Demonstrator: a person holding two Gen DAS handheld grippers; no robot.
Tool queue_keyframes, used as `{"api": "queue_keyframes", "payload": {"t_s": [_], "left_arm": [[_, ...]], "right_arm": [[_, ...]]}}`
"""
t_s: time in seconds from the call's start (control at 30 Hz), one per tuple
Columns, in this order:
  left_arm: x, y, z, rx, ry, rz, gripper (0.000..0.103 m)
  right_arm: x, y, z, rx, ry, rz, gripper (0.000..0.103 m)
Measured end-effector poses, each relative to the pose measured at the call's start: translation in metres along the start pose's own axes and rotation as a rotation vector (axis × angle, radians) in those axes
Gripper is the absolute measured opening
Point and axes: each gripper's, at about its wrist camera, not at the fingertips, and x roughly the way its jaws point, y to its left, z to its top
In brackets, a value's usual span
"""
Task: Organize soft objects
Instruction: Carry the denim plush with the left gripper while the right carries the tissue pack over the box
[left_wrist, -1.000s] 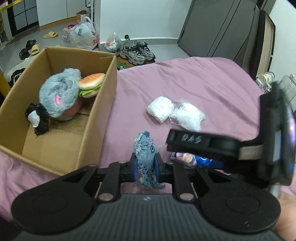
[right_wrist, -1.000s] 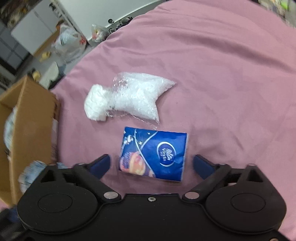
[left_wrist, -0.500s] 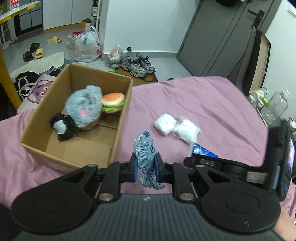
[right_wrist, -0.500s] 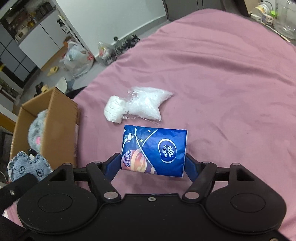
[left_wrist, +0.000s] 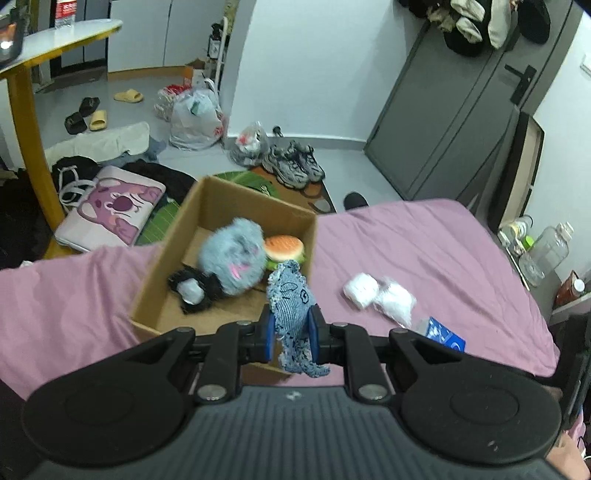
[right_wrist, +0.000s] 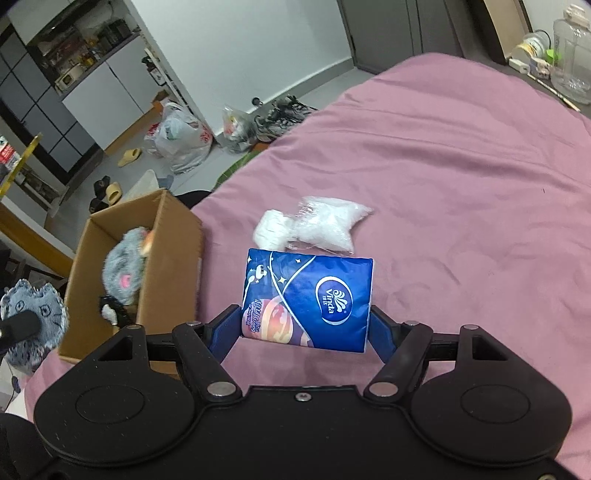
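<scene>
Your left gripper squeezes a blue denim toy between its two blue pads. The toy stands tall, its long side running up and down, head toward 12 o'clock and ragged tail hanging toward 6 o'clock. You hold it above the near right corner of the cardboard box that sits on the pink bed.

Your right gripper clamps a blue tissue pack by its two short ends, so its long side runs from 9 o'clock to 3 o'clock. The pack is up off the bed.

From the left camera you can look right into the box: a gray fluffy toy, a burger toy and a small black and white toy lie inside. Two white soft bundles lie on the bed at 3 o'clock from the box.

From the right camera you see the front of the pack, and one white bundle sits inside a clear bag. The denim toy shows at 9 o'clock.
</scene>
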Motion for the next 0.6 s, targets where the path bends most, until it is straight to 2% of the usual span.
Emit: {"api": "queue_keyframes", "payload": {"t_s": [0.3,0.6], "left_arm": [[-0.011,0.034,0.018,-0.029,-0.027,0.002,0.017],[-0.007,0.061,0.025,-0.064,-0.021,0.001,0.017]], "right_arm": [[-0.015,0.027,0.002,-0.032,-0.042,0.014,0.07],[-0.025,0.059,0.012,-0.061,-0.079,0.058,0.07]]}}
